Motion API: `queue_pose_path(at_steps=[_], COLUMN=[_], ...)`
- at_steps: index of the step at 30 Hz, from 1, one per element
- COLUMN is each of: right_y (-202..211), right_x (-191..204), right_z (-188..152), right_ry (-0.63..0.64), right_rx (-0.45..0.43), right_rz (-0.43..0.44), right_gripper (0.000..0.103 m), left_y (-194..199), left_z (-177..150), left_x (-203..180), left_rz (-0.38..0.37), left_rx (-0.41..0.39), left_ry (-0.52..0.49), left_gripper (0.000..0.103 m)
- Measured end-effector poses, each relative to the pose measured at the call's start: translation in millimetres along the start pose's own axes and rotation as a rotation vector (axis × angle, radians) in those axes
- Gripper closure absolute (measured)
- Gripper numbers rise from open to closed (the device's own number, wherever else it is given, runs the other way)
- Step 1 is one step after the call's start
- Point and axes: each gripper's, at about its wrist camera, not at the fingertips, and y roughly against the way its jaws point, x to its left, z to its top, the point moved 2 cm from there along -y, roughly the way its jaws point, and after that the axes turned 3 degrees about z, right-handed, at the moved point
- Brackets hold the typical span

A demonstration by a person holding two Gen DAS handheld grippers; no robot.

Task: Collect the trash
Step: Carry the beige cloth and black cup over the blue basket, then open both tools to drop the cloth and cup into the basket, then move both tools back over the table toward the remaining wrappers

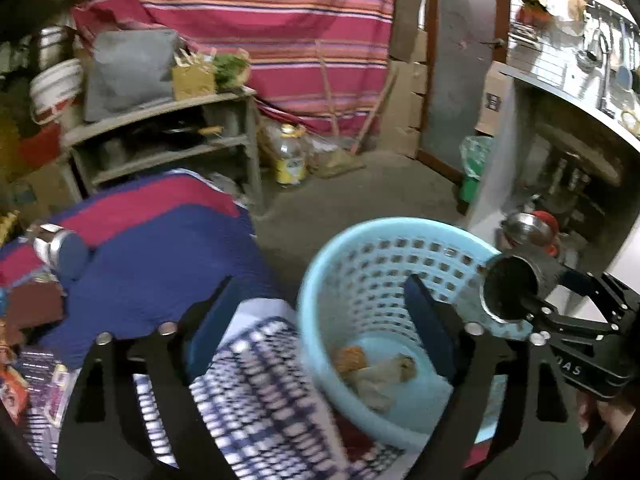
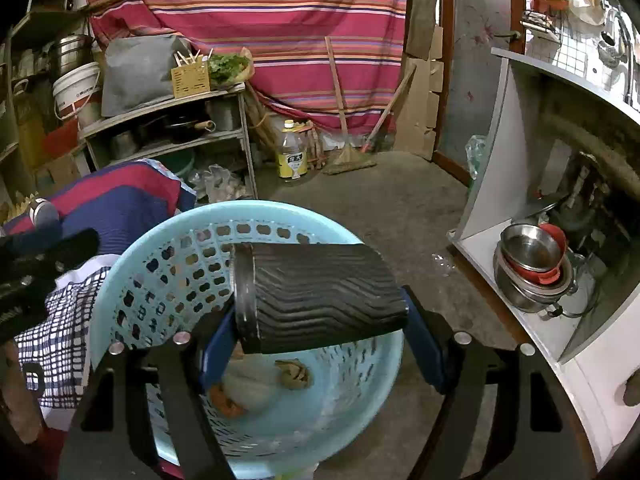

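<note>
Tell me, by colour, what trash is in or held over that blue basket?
Black: 1, the ribbed cup that the right hand-held gripper holds on its side over the basket
Orange: 1, a scrap on the basket bottom
Tan or brown: 1, a crumpled piece on the bottom
Pale: 1, a wad beside them
Total: 4

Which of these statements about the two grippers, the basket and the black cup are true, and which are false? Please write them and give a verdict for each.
1. The right gripper holds a black ribbed paper cup above the light blue perforated plastic basket. True.
2. The left gripper holds a piece of trash. False: its jaws stand open and empty.
3. The basket is empty. False: crumpled brownish trash lies at its bottom.
4. The cup lies on its side in the jaws. True.
5. A yellow-labelled plastic bottle stands on the floor behind. True.
</note>
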Motion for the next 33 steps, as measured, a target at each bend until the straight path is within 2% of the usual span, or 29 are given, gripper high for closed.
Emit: queue_pose_path(at_steps=[9, 17, 21, 33], right_y=[-12, -30, -33, -22], right_x=[24, 43, 48, 58], right_z=[2, -4, -4, -7], right_ry=[-0.005, -0.008, -0.002, -0.005], right_rx=[0.008, 0.04, 0.046, 0.049], right_rz=[0.008, 0.011, -0.007, -0.027], right_gripper=[0.028, 0.028, 0.018, 0.014], left_y=[12, 20, 25, 41], left_z=[-1, -8, -8, -10], left_x=[43, 74, 78, 88], left_rz=[0.106, 0.153, 0.173, 0.204], left_rx=[-0.006, 0.004, -0.011, -0.036], left_ry=[0.068, 0.107, 0.097, 0.077], left_gripper=[0.006, 0.006, 0.006, 0.006])
